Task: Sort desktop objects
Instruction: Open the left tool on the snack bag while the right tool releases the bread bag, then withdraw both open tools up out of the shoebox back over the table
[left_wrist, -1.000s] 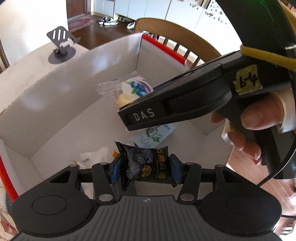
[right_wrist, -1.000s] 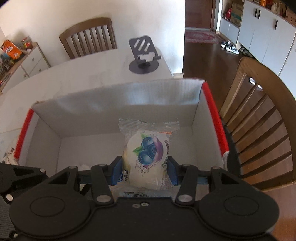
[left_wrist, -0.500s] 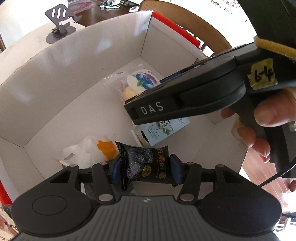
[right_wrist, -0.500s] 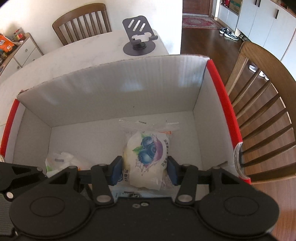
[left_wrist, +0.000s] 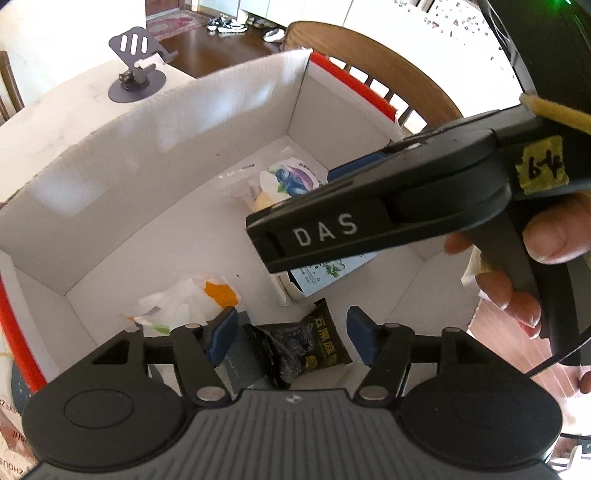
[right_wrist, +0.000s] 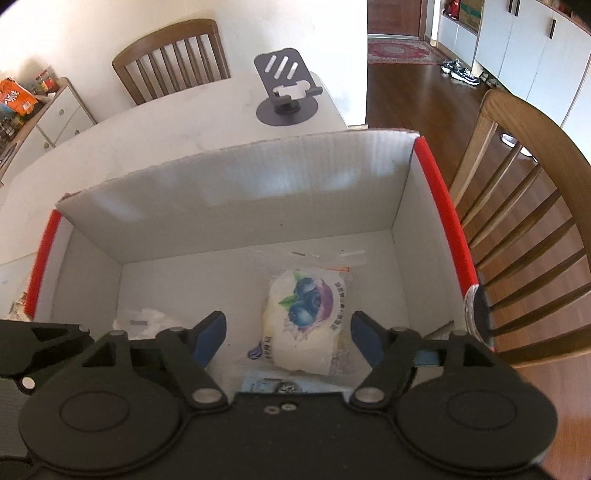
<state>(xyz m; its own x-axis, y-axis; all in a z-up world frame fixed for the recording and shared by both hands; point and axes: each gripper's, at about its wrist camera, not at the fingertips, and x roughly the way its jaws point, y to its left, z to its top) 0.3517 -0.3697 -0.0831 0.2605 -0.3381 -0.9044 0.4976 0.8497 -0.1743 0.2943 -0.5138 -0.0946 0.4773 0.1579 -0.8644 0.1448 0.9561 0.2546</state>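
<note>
Both grippers hang over a white cardboard box (left_wrist: 155, 173) with red edges (right_wrist: 439, 206). My left gripper (left_wrist: 291, 338) is open; the black snack packet (left_wrist: 314, 347) lies loose on the box floor between its fingers. My right gripper (right_wrist: 288, 336) is open; the blueberry bread packet (right_wrist: 306, 317) lies on the box floor between its fingers, also visible in the left wrist view (left_wrist: 288, 181). The right gripper's body crosses the left wrist view (left_wrist: 388, 218).
The box also holds a white wrapper with an orange piece (left_wrist: 188, 302) and a pale blue packet (left_wrist: 325, 273). A grey phone stand (right_wrist: 286, 92) sits on the white table behind the box. Wooden chairs stand at the right (right_wrist: 528, 221) and back (right_wrist: 170, 55).
Both grippers have opened. The black snack packet and the blueberry bread packet have dropped from the fingers onto the box floor.
</note>
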